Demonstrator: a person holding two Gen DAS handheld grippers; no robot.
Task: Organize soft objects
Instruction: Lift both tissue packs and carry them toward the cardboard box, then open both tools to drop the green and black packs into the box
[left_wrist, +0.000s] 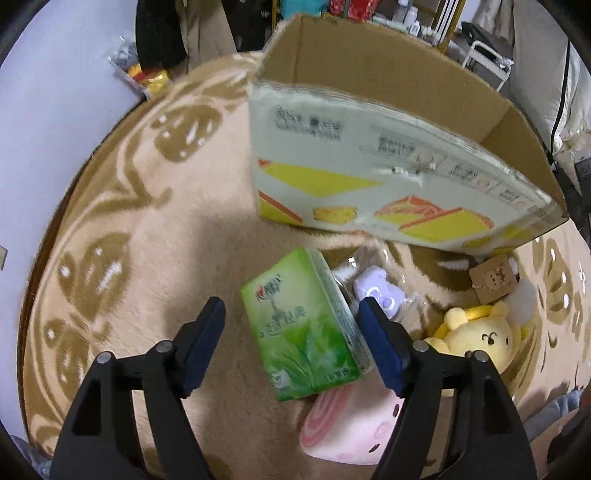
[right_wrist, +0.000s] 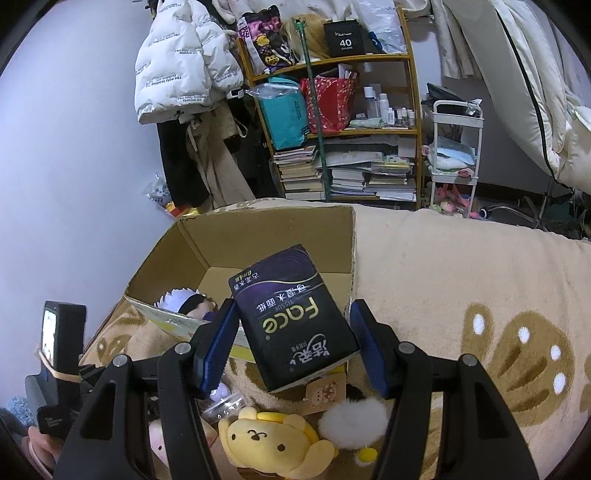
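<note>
Green tissue pack (left_wrist: 306, 328) on blanket; black tissue pack (right_wrist: 295, 317) tilted above box (right_wrist: 258, 236).

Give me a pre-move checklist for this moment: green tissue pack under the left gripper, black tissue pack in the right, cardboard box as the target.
1. Right gripper clamped on the black tissue pack: ok, both pads press its sides.
2. Black tissue pack lifted above the cardboard box: ok.
3. Box has room: ok, only a doll shows inside.
4. Left gripper open wide enough for the green tissue pack: ok, the pack sits between the jaws.
5. Left gripper gripping the green pack: not ok, a gap shows at the left pad.
6. Neighbours clear of the left fingers: cannot tell, the bagged purple toy sits right behind one finger.
</note>
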